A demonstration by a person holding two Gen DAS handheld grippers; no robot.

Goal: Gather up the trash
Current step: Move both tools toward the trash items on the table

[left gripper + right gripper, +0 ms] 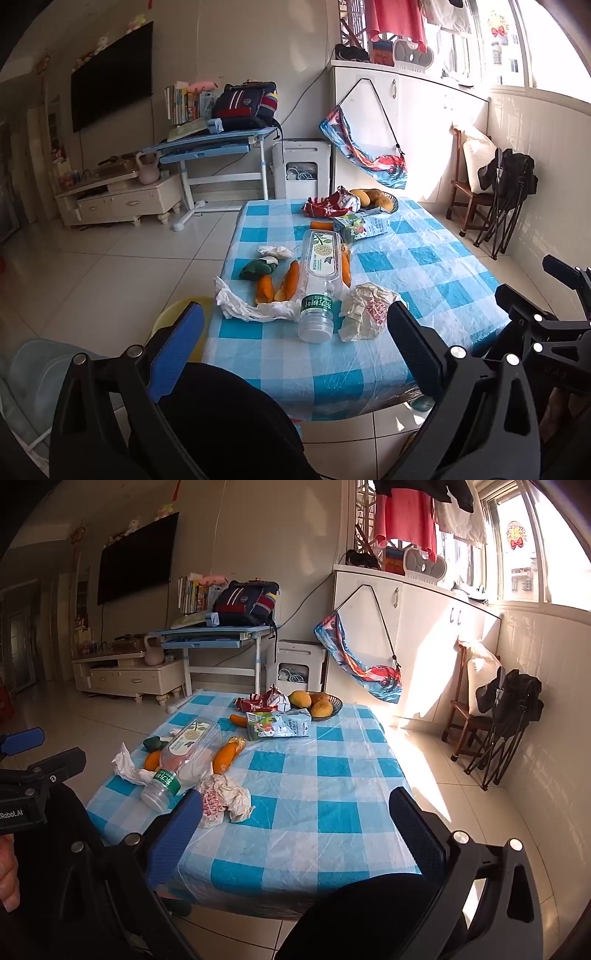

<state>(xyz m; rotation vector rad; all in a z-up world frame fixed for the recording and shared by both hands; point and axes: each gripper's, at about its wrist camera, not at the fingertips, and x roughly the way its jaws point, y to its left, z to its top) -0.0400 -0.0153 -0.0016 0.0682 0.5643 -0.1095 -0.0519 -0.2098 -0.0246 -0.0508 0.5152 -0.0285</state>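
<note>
Trash lies on the blue-checked table (424, 266) (314, 794). An empty plastic bottle (319, 280) (184, 760) lies on its side, cap end toward me. Beside it are a crumpled paper wrapper (365, 310) (225, 799), white tissue (247, 308) (127, 768), orange peels (280, 284) (227, 755), a juice carton (360, 223) (282, 722) and a red snack bag (327, 206) (258, 701). My left gripper (295, 354) hovers open short of the table's near edge. My right gripper (295, 834) is open too, over the near edge, holding nothing.
A bowl of mangoes (376, 199) (317, 703) sits at the table's far end. A yellow bin (177, 314) stands on the floor left of the table, a pale blue container (40, 369) nearer me. A chair and folded stand (495, 716) are at the right wall.
</note>
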